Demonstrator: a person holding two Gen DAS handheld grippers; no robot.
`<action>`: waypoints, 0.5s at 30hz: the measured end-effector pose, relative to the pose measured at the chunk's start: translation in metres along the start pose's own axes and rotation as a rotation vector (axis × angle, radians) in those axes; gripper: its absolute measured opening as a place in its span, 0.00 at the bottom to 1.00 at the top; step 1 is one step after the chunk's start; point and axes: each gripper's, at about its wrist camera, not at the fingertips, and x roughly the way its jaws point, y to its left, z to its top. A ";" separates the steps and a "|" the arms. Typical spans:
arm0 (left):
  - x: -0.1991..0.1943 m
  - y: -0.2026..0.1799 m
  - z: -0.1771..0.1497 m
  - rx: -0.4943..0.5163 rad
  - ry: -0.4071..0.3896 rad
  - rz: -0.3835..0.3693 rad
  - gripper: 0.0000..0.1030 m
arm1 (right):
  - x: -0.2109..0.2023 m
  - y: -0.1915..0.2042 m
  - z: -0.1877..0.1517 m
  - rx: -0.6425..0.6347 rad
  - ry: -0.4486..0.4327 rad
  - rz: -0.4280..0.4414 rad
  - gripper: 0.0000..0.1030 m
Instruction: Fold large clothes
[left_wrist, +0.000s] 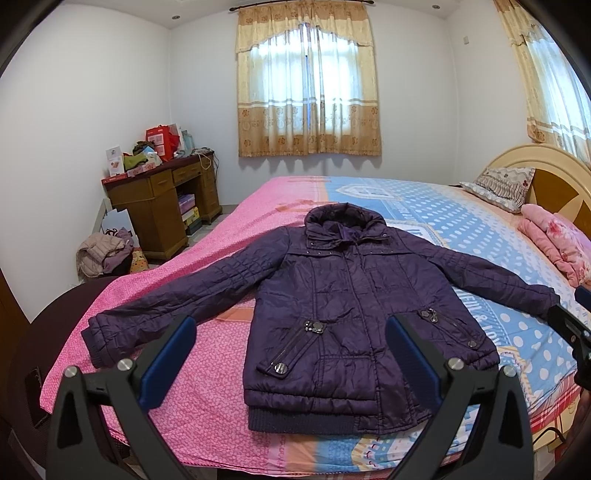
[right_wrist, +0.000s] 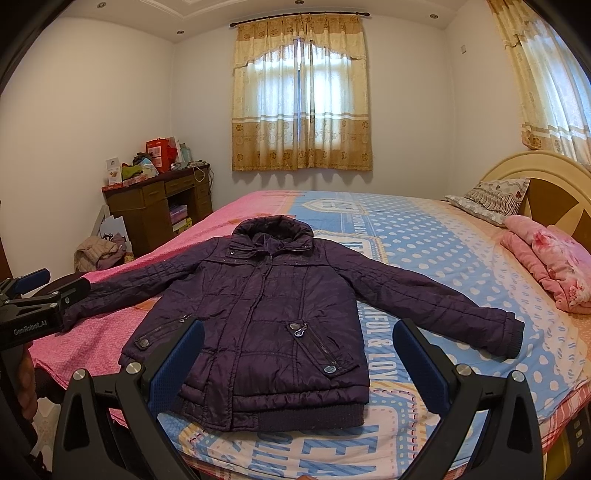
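A purple jacket (left_wrist: 347, 306) lies face up, unfolded, on the bed (left_wrist: 480, 229), sleeves spread to either side, hood toward the window (left_wrist: 308, 85), knit hem at the bed's near edge. The left gripper (left_wrist: 290, 360) and right gripper (right_wrist: 297, 363) hang above that near edge, jaws spread wide, holding nothing. A folded pink blanket (right_wrist: 550, 258) and a pillow (right_wrist: 491, 199) lie beside the headboard (right_wrist: 546, 184). A wooden desk (left_wrist: 166, 206) stands beyond the bed's far side.
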 end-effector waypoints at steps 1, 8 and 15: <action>0.000 0.000 0.000 0.001 0.000 0.001 1.00 | 0.000 0.001 -0.001 0.000 0.000 0.000 0.99; 0.000 0.000 0.000 0.000 0.001 0.000 1.00 | 0.001 0.002 -0.001 0.001 0.004 0.008 0.99; 0.006 -0.001 -0.005 0.001 0.015 0.005 1.00 | 0.004 -0.001 -0.003 0.007 0.004 0.043 0.99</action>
